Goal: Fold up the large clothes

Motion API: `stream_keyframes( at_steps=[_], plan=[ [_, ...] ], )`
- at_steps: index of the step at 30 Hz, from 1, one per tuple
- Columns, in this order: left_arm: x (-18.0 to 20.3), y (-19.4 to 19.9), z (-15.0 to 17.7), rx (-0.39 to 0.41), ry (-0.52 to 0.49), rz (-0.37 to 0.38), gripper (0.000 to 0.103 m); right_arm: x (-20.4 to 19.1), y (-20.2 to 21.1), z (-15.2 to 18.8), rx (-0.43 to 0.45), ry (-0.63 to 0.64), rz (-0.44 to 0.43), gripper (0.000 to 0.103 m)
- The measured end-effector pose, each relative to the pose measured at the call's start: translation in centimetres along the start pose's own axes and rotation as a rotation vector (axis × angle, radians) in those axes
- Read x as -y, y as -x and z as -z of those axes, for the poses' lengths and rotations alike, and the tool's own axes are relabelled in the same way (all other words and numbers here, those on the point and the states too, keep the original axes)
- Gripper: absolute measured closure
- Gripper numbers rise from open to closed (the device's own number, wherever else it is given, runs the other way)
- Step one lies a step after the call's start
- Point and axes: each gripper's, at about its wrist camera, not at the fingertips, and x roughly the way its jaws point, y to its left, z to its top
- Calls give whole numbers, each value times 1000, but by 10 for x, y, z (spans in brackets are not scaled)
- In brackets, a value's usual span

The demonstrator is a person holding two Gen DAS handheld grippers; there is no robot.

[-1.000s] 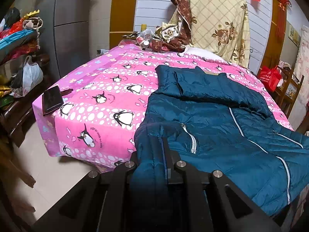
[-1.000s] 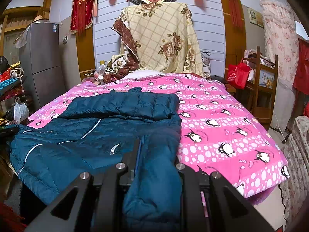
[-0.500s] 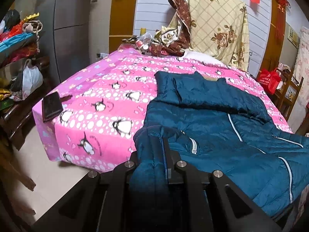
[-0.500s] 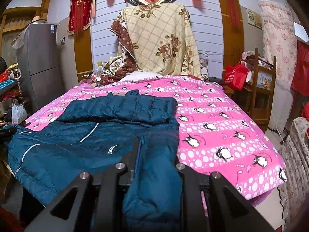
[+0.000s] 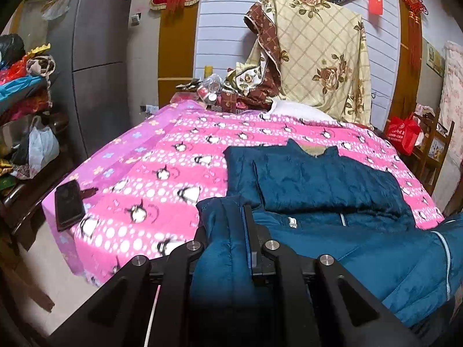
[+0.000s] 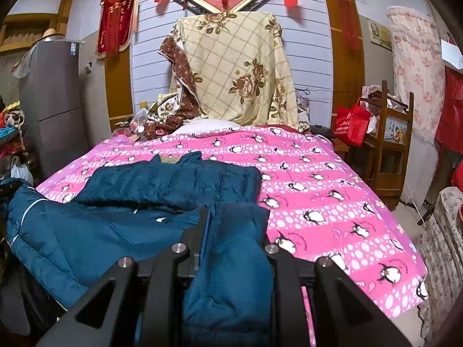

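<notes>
A dark teal quilted jacket (image 5: 327,185) lies on the pink penguin bedspread (image 5: 173,167), sleeves folded across its upper part. My left gripper (image 5: 231,219) is shut on the jacket's lower left corner, lifted off the bed. The bunched hem hides the fingertips. In the right wrist view the jacket (image 6: 173,182) spreads to the left, and my right gripper (image 6: 231,219) is shut on its lower right corner, raised above the bedspread (image 6: 318,190). The hem hangs in a sagging fold between the two grips.
A black phone (image 5: 68,205) lies at the bed's left corner. A grey fridge (image 5: 95,63) and cluttered shelves stand left. A floral quilt (image 6: 240,69) hangs at the headboard. A wooden rack with a red bag (image 6: 351,124) stands right of the bed.
Both grippers have risen and moved toward the head of the bed with the hem. The jacket's lower half has lifted off the bedspread and now covers more of its upper half.
</notes>
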Motion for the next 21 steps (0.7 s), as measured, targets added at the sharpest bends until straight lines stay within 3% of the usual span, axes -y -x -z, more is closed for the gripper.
stream_keyframes(
  at_steps=[11,18,21],
  plan=[
    [11,-56,-46,81,17,-16,103,1,-71,-49,76,-69,41,85],
    [20,-82,-109,181,7,-22,103,3,-134,-113,175,-66,52,85],
    [29,-113,-138,208,8,-26,103,5,-174,-132,198,-75,76,85]
  ],
)
